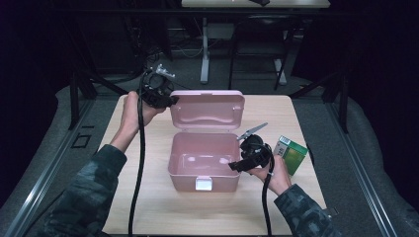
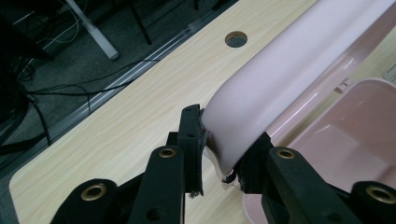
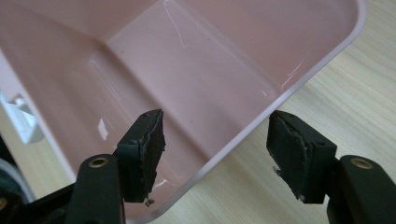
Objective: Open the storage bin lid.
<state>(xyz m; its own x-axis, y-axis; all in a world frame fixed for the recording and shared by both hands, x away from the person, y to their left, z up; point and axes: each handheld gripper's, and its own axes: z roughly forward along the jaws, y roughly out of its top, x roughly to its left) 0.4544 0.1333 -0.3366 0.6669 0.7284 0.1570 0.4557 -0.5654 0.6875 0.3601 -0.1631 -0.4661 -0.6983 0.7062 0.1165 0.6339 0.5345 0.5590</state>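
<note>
Pink plastic box [image 1: 203,163] with hinged lid [image 1: 207,109] sits mid light wooden worktop [image 1: 148,197]; lid already up, box looks empty. Likely next: load something or close it, can't tell which. Left tool [image 2: 224,149] pinches the lid's far-left corner, holding it upright. Right tool [image 3: 215,154] is spread, straddling the box's right rim, 1 jaw inside, 1 outside, not clamped. Green carton [image 1: 291,153] lies just right of box, near the right hand [image 1: 274,175]. Nothing blocks the opening.
</note>
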